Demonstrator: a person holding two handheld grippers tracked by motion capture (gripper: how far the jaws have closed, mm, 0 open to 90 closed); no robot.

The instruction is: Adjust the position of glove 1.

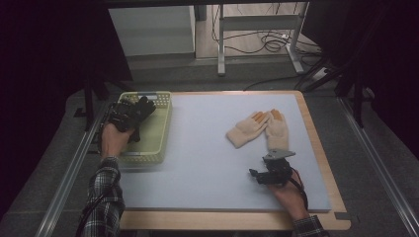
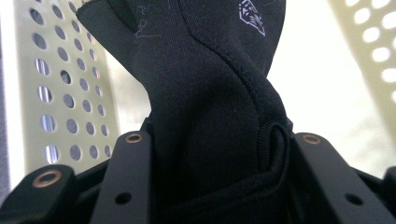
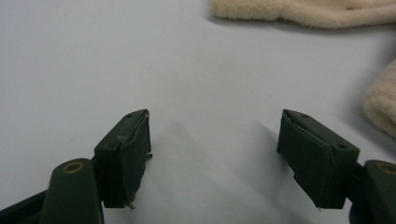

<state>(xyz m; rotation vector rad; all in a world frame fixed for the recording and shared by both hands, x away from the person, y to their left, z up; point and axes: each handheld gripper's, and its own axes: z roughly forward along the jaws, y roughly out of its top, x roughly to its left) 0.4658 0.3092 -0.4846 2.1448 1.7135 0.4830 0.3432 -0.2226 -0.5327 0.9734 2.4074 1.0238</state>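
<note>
Black glove (image 2: pixel 205 107), pale-yellow perforated basket (image 1: pixel 163 128)

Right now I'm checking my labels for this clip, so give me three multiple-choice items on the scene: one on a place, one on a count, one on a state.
1. Where is the black glove?
A. flat on the grey mat
B. over the yellow basket, in the left hand-held gripper
C. on the floor

2. How many cream gloves lie on the mat?
A. one
B. two
C. four

3. How stands the right hand-held gripper?
A. shut on a cream glove
B. shut on the basket rim
C. open, nothing between its jaws

Key:
1 B: the left gripper view shows black cloth pinched between the jaws, with the perforated basket walls behind.
2 B: the high view shows a pair, fingertips touching, right of centre.
3 C: the right gripper view shows the jaws apart over bare mat, short of the gloves.
</note>
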